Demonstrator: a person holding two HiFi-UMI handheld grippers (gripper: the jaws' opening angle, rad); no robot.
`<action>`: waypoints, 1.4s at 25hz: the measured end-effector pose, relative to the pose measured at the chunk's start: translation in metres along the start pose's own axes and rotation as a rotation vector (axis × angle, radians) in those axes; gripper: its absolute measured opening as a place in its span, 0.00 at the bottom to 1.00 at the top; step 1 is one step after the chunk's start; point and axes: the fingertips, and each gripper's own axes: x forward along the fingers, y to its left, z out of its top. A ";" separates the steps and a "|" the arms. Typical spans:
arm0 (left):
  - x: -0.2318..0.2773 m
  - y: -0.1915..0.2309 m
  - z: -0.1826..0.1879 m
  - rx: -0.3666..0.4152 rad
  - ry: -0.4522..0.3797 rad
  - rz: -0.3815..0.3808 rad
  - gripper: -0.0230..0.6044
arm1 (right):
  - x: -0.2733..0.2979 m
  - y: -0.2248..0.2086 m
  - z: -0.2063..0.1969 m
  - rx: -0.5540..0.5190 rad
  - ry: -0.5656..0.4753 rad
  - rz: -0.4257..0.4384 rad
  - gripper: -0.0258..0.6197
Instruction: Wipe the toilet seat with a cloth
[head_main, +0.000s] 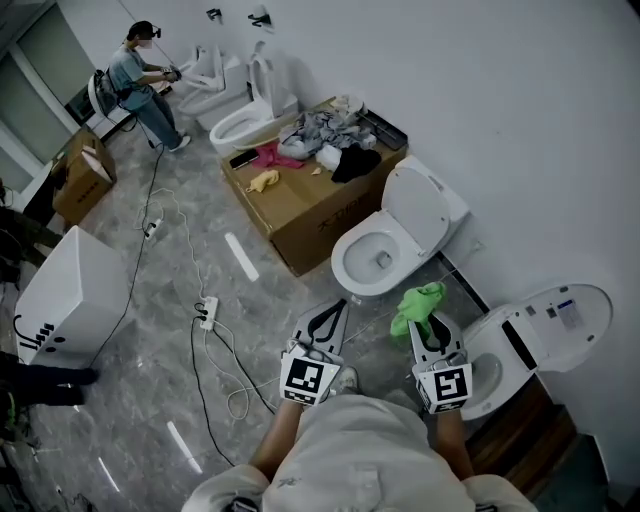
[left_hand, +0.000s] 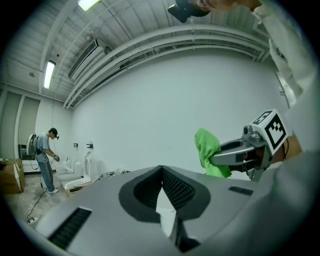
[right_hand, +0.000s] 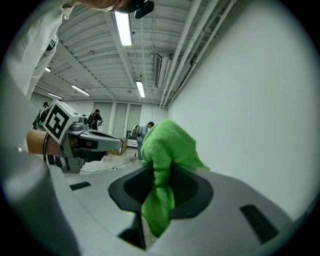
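Right gripper (head_main: 430, 322), nearest, is clamped on a bunched green microfibre cloth (head_main: 417, 305), probably wadded for wiping. Left gripper (head_main: 335, 312) has its jaws together and empty, likely idle. The cloth is held in the air, touching neither the near white ceramic toilet (head_main: 495, 395) nor the farther one (head_main: 348, 270); no seat contact yet.

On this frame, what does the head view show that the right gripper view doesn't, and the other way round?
Head view only: the floor scene, with an open toilet ahead, a second toilet at the right, a cardboard box piled with clothes, and a power strip. Right gripper view only: the ceiling lights, and a close look at the right tool, its jaws shut on the green cloth. Both: that cloth in the right tool, and the left tool, shut and empty.
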 end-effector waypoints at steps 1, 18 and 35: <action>0.005 0.006 0.001 0.001 -0.006 -0.005 0.06 | 0.007 -0.002 0.001 -0.004 0.002 -0.006 0.19; 0.110 0.069 -0.007 -0.014 0.016 0.007 0.06 | 0.121 -0.061 -0.006 0.015 0.030 0.003 0.19; 0.275 0.105 -0.051 -0.075 0.153 0.109 0.06 | 0.256 -0.190 -0.054 0.050 0.121 0.156 0.19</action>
